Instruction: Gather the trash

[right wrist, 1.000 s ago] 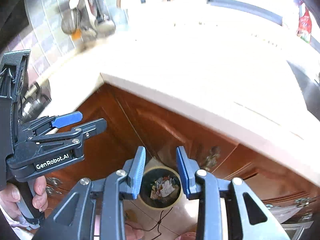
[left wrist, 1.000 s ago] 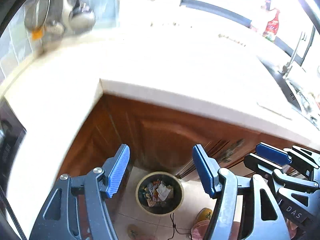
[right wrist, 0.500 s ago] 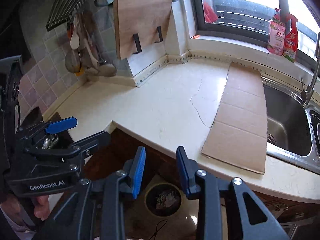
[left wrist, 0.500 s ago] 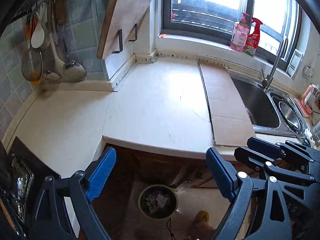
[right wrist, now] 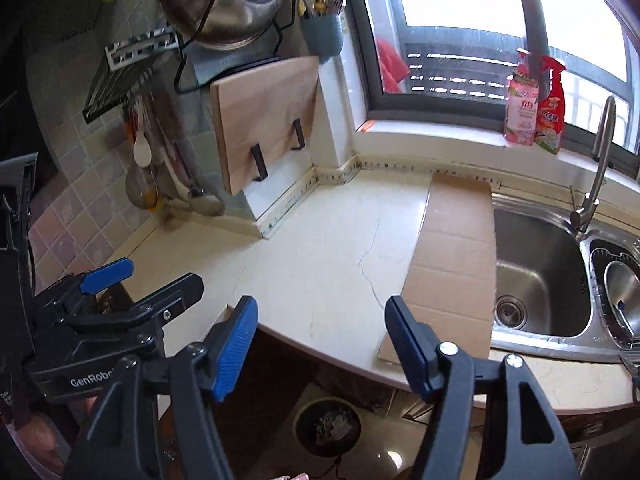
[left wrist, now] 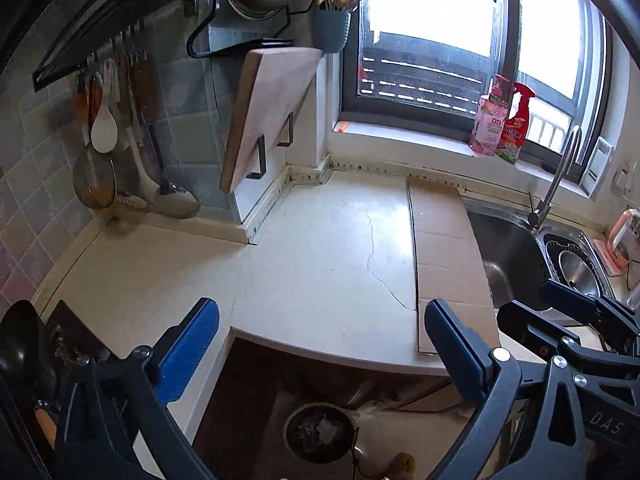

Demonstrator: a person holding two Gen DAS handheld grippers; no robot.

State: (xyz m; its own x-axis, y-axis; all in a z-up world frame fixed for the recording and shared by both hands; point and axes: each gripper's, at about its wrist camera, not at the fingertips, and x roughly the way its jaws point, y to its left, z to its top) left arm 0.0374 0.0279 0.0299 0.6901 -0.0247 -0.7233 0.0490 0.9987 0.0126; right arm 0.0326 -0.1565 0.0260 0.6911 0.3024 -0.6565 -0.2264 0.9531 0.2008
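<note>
Cardboard sheet [right wrist: 452,264] beside sink [right wrist: 536,276]: newly in view. Left hand-held gripper [left wrist: 320,348] released; right hand-held gripper [right wrist: 322,344] reopened, empty. Bin [right wrist: 327,426] below counter [right wrist: 320,248]; next pickup pending.

trash bins [left wrist: 319,432]: 1 | spray bottles [left wrist: 515,123]: 2 | cutting boards [left wrist: 269,114]: 1 | cardboard sheets [left wrist: 448,264]: 1

The left gripper [right wrist: 172,300], seen from the right wrist camera at the near left, carries white lettering "GenRobo" on its black body, cut off by the finger in front. The right gripper [left wrist: 560,300], seen from the left wrist camera at the near right, shows "DAS" in pale letters. The labels on the pink bottle [right wrist: 520,110] and red spray bottle [right wrist: 551,114] on the far windowsill are too blurred to read.
</note>
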